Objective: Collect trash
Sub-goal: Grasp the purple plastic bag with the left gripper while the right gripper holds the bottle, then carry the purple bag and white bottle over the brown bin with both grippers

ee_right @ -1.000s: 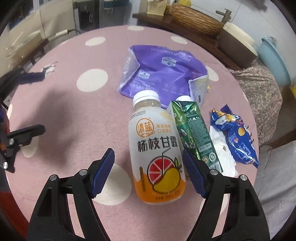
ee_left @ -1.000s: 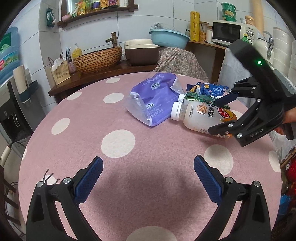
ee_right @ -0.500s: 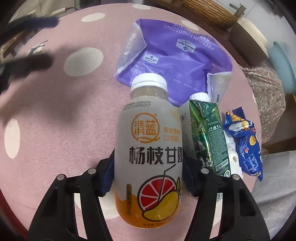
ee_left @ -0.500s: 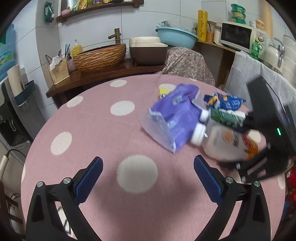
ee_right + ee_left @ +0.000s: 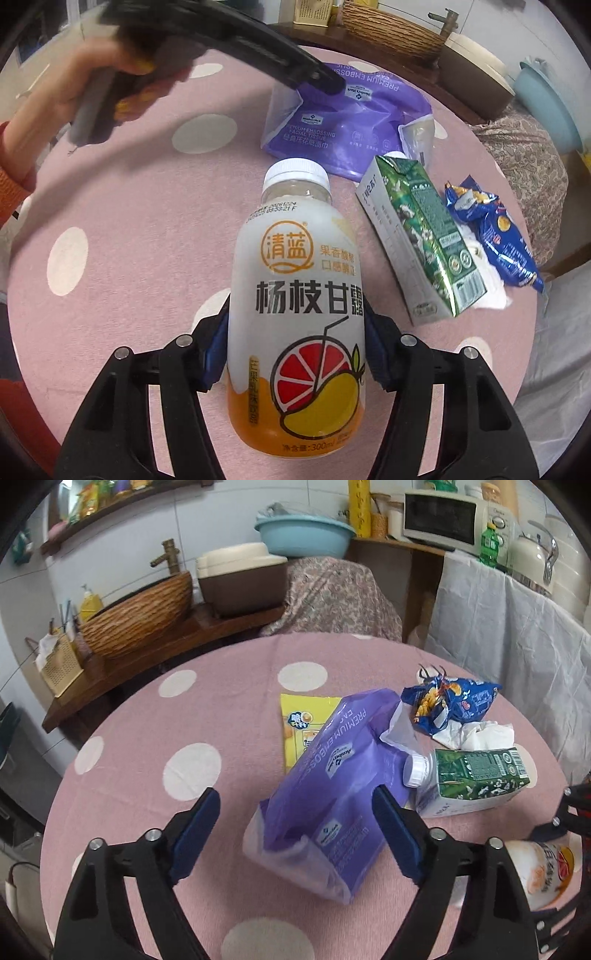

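Pink cloth with white dots covers the round tabletop [image 5: 155, 738] where the trash lies, in a cluttered kitchen corner. Lifted off that cloth, the juice bottle [image 5: 295, 314] is clamped low on its body by the right gripper [image 5: 295, 347], pads pressing both sides, cap pointing away. It is smooth and rounded and gripped near the base, so it could slide or tip out if the hand swings fast or the squeeze eases.

Next to it the left gripper [image 5: 295, 827] has its jaws fairly wide and has just been narrowing them around the near end of the purple tissue pack [image 5: 332, 794]; the pads do not look pressed on it yet. That pack is a limp, nearly empty film bag, so the jaws may pinch only a fold that slips free, or drag the bag into the green carton [image 5: 469, 779] lying just beside it and roll it. A yellow packet [image 5: 299, 716] is partly tucked under the pack and could be pulled along.

Farther out lie a blue snack wrapper [image 5: 450, 701] and a crumpled tissue [image 5: 476, 734], light enough to be brushed off the edge. Beyond the tabletop stand a woven basket [image 5: 136, 616], a teal basin [image 5: 303, 535] and a microwave [image 5: 443, 520]
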Motion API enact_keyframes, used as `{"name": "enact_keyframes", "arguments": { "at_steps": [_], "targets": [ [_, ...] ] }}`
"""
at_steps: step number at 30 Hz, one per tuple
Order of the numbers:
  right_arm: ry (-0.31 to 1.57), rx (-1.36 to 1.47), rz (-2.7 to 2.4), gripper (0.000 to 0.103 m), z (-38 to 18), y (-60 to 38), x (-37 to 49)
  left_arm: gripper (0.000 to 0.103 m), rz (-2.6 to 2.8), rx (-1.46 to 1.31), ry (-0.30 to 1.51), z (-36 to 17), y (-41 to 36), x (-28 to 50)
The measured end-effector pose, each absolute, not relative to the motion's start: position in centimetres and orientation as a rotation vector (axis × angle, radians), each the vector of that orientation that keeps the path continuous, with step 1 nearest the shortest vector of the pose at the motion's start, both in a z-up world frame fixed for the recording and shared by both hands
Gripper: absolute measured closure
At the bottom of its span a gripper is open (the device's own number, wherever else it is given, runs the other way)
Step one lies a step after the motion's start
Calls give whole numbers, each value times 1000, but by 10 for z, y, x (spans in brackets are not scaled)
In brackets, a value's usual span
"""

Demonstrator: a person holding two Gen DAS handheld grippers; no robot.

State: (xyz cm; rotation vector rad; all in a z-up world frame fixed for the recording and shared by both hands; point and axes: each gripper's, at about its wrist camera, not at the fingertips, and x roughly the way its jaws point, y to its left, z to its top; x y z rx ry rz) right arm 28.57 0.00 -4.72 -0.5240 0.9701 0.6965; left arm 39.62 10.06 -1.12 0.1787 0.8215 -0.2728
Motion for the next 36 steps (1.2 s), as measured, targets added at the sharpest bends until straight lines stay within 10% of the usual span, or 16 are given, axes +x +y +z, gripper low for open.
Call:
{"name": "enact_keyframes", "arguments": {
  "at_steps": [11,36],
  "targets": [
    [955,-375,736,42,-56,-18,272,82,-262,223,878,-39,103,393],
    [807,-40,751,41,-53,-52,221,87,-125,-30,628,-9,134,227]
  ]
}}
